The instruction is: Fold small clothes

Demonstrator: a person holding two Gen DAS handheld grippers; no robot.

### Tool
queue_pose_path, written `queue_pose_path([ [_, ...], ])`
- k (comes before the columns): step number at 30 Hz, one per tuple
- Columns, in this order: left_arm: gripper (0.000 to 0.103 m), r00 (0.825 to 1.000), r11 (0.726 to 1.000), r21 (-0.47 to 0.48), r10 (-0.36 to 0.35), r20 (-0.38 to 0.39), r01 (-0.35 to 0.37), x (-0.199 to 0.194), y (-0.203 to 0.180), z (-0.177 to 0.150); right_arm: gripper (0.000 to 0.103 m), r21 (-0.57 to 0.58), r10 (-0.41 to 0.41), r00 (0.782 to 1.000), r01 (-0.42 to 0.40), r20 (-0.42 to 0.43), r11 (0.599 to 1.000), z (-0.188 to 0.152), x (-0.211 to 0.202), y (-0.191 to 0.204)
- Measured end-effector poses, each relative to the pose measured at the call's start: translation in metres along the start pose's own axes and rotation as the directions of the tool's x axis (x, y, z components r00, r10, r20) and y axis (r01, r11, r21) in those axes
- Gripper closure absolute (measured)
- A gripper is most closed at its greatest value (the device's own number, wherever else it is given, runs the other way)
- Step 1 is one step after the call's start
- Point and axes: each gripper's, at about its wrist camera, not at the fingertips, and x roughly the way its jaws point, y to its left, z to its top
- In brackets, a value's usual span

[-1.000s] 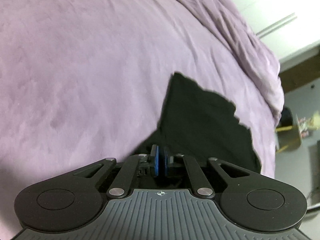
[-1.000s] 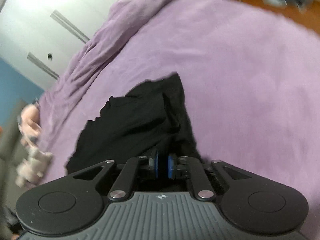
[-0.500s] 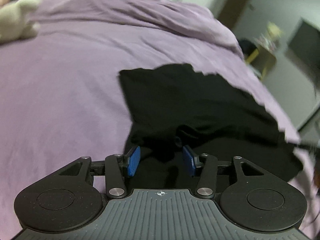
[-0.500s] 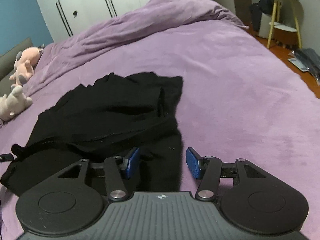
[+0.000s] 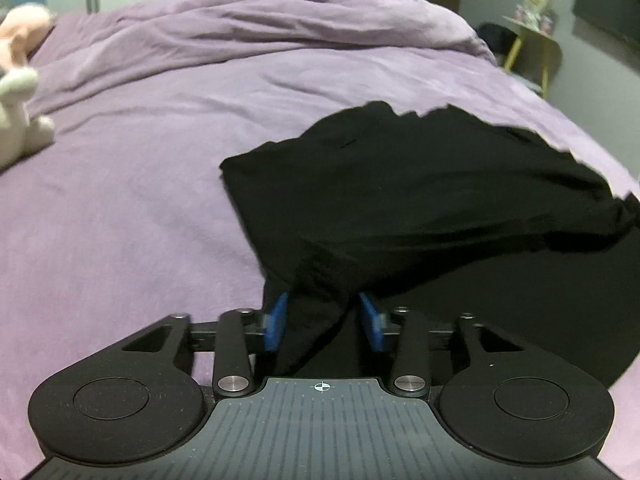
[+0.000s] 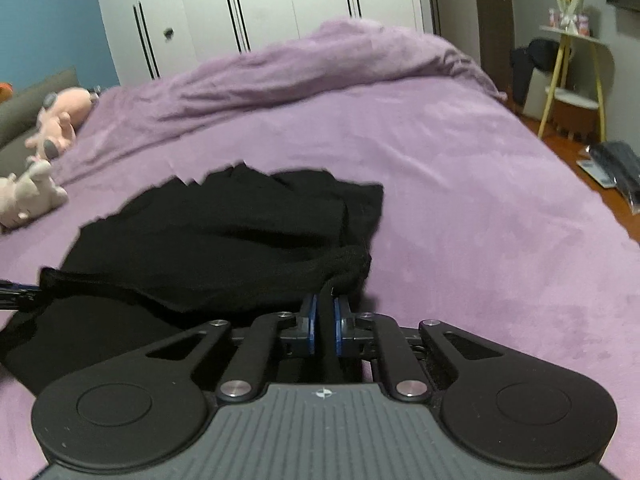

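Note:
A black garment (image 5: 420,184) lies crumpled on the purple bed cover (image 5: 120,220). My left gripper (image 5: 323,320) is at its near left corner. The jaws are closing around a bunched fold of the cloth, and the blue pads (image 5: 275,322) still stand a little off it. In the right wrist view the same garment (image 6: 224,232) spreads out to the left. My right gripper (image 6: 324,324) is closing, its pads nearly together with the garment's near right edge pinched between them. The left gripper's tip (image 6: 16,294) shows at that view's left edge, by the opposite corner.
Plush toys (image 6: 60,120) lie at the bed's far left by a grey pillow. A rumpled duvet (image 6: 320,68) runs along the far side before white wardrobes (image 6: 280,8). A yellow side table (image 6: 572,72) stands right of the bed, and dark items lie on the floor there.
Both wrist views rolled from tilted to level. Both grippers let go of the cloth and opened. The right has since shut on the garment's edge; the left has narrowed around a fold.

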Motion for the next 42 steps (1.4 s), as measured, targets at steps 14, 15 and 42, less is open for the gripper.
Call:
queue_pose_path([
  [14,0.095,0.979,0.949,-0.295,-0.054,0.196,0.112,-0.069,0.037,0.043,0.096,0.002,0.024,0.987,-0.025,0.158,1.0,0.051,-0.032,0.019],
  [15,0.095,0.978,0.952,-0.29,-0.042,0.206,0.102,-0.071,0.037,0.051,0.096,0.002,0.021,0.986,-0.021,0.164,1.0,0.056,-0.027,0.021],
  [42,0.095,0.947,0.935,-0.188,0.315,0.057,-0.299,0.08,0.024,0.138,0.096,0.081,-0.203,0.979,0.203,-0.014,0.976,0.115,0.169,0.02],
])
